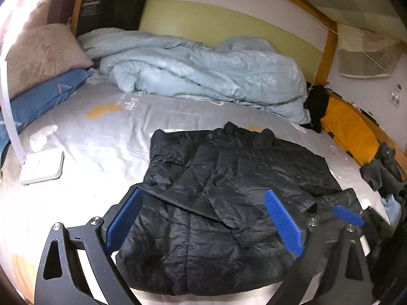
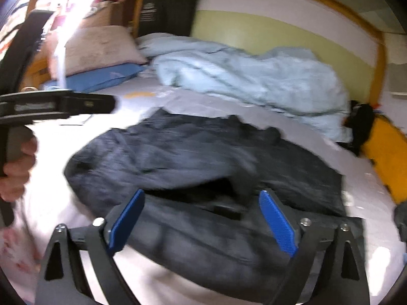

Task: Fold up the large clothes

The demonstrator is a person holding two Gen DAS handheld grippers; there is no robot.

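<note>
1. Black puffer jacket spread flat on the bed, collar toward the blue duvet, hem nearest both tools.
2. Left tool wide, empty, over the hem.
3. Right tool wide, empty, alongside.

light: upper-left glare | right view: motion-blurred | edges: fisheye-bent, dark
</note>
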